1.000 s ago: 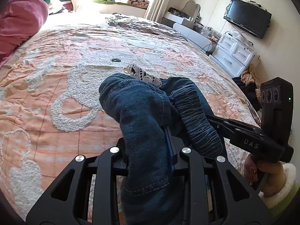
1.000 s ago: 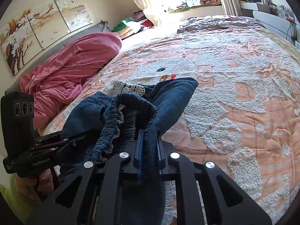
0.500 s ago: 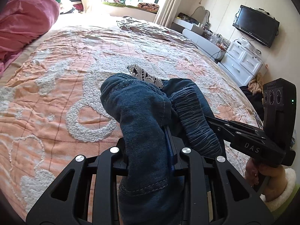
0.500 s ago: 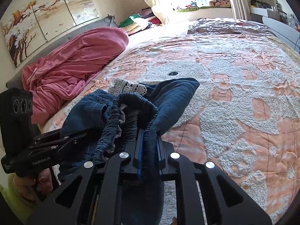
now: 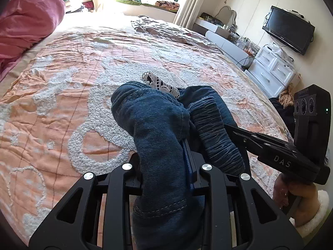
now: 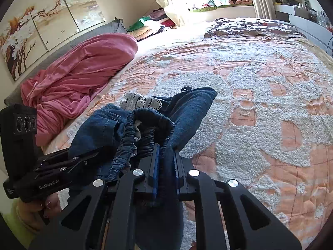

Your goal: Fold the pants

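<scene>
A wide bed (image 5: 62, 108) carries an orange quilted bedspread with white tufted patterns (image 6: 260, 125). A crumpled pink blanket (image 6: 79, 73) lies along its headboard side, a brownish rumpled quilt (image 6: 249, 28) at its window end.

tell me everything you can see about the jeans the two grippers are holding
The pants are dark blue denim with lighter topstitching, a gathered elastic waistband and a strip of white lace trim. They are bunched and draped, not flat, held up above the peach and white bedspread. The left gripper is clamped on a thick stitched fold, the right gripper on the waistband edge. Fabric hangs down between both sets of fingers.
</scene>
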A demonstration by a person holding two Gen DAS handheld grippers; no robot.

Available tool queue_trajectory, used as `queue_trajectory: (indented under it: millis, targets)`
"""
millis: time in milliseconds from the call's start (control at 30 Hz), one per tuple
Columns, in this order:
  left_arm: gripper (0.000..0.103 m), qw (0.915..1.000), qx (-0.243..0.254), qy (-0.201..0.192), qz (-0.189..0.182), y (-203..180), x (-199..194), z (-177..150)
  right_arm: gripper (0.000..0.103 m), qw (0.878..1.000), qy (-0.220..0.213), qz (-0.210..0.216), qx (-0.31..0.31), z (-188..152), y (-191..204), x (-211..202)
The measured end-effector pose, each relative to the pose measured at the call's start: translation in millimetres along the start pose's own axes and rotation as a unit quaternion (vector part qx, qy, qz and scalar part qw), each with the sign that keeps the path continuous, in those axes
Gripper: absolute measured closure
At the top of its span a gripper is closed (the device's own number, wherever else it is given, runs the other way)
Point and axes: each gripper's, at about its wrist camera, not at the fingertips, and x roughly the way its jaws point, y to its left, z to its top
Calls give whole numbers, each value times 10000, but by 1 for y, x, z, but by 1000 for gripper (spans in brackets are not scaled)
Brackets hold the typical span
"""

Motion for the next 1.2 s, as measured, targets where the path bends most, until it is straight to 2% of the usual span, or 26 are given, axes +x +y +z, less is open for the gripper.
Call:
queue_trajectory:
  millis: [233,533,800,933,1000,1067,1133,1200]
  targets:
    - [83,9999,-37,33,122,11,10,4,92,9999,147,-30,-52,11,-2,23]
    - [83,9993,-41,258,259,21,28,-2,92,9991,380,-91,143,4,-15,39]
    - [78,9989,-150,337,290,28,30,-6,92,9974,597,-212,346,-1,-26,48]
    - [71,9986,-176,374,321,29,31,-8,92,9957,757,-358,388,-6,-31,54]
    - [70,9986,-192,376,324,29,31,-9,88,9951,789,-466,369,-9,-32,57]
    - [70,9986,-171,376,337,28,31,-9,79,9945,775,-658,237,-11,-30,58]
    - [70,9986,-169,375,339,27,32,-9,78,9945,753,-693,225,-12,-30,58]
    - [70,9986,-192,375,327,27,31,-9,73,9943,709,-769,181,-12,-30,56]
